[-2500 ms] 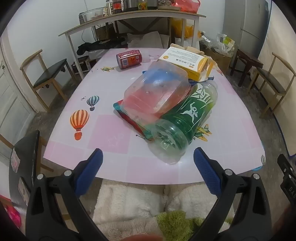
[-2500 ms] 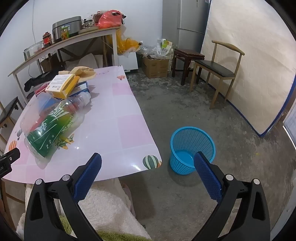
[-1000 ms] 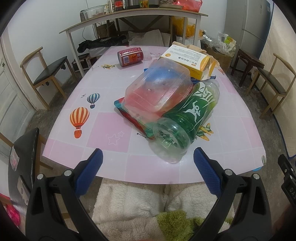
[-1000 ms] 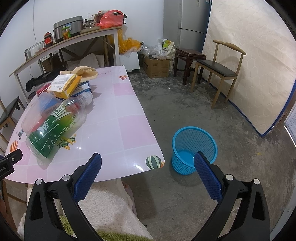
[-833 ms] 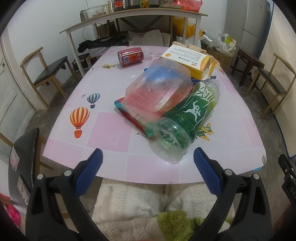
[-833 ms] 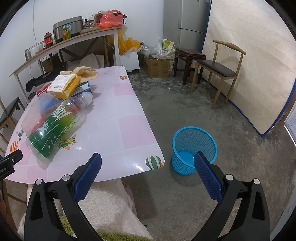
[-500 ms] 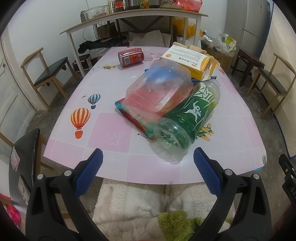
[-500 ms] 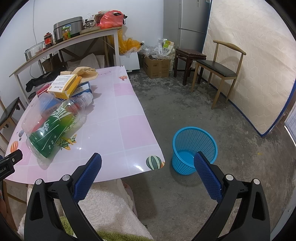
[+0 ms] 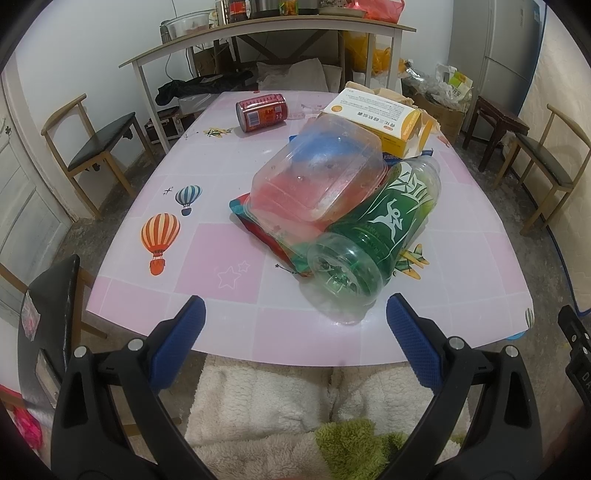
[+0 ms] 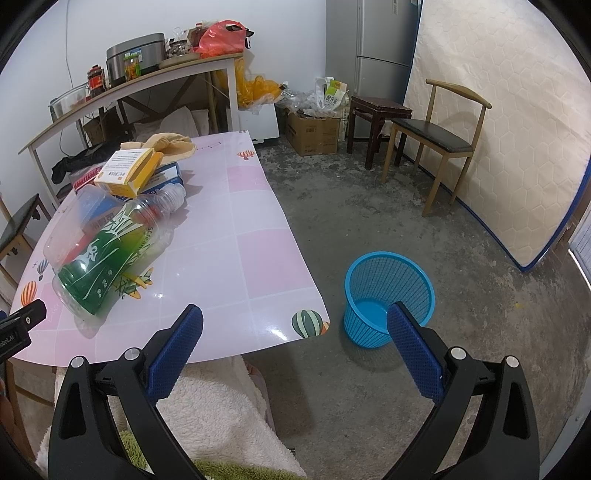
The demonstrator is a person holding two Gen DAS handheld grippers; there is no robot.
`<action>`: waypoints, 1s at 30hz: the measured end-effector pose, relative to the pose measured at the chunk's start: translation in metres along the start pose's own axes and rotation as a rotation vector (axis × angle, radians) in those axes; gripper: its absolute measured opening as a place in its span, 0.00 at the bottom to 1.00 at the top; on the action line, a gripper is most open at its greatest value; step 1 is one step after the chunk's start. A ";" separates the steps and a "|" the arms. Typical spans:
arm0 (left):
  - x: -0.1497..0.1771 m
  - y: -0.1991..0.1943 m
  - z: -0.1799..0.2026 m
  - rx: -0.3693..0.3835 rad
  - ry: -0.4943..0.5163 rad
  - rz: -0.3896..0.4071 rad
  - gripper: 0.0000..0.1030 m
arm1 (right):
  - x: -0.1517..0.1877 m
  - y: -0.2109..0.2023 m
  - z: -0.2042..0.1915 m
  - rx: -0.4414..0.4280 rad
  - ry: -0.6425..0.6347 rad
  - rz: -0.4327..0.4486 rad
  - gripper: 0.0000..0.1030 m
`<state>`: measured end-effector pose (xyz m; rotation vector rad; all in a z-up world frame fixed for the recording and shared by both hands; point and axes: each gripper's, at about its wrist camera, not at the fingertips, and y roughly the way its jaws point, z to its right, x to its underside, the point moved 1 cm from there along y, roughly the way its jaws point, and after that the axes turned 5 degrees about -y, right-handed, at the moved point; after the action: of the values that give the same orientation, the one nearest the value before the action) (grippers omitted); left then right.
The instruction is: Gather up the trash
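A green plastic bottle lies on its side on the pink table, its base toward me. A clear plastic tub leans on it, over a colourful wrapper. A red can lies at the far side, a yellow-white box at the far right. My left gripper is open and empty, just short of the table's near edge. My right gripper is open and empty, over the table's front right corner. The bottle and a blue mesh bin on the floor show in the right wrist view.
Wooden chairs stand to the left and right of the table. A long shelf table with jars stands behind. A mattress leans on the right wall, with a chair and stool before it.
Both views have drifted very slightly; the table objects sit a touch further in frame. Both grippers stay open and empty.
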<state>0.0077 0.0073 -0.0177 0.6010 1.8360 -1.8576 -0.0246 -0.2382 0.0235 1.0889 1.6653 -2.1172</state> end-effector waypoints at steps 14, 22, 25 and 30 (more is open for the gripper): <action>0.001 0.002 -0.001 0.000 0.000 -0.002 0.92 | 0.000 0.000 -0.002 0.001 -0.001 0.001 0.94; 0.000 0.005 -0.014 0.000 -0.006 -0.010 0.92 | -0.003 0.002 -0.007 0.004 -0.004 -0.007 0.94; -0.003 0.010 -0.018 0.000 -0.007 -0.004 0.92 | -0.007 0.006 -0.009 -0.002 -0.004 -0.007 0.94; -0.013 0.015 -0.026 0.004 -0.027 0.013 0.92 | -0.025 0.012 -0.019 -0.055 -0.005 0.009 0.94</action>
<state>0.0271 0.0330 -0.0219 0.5846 1.8081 -1.8524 0.0074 -0.2312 0.0300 1.0720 1.7022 -2.0540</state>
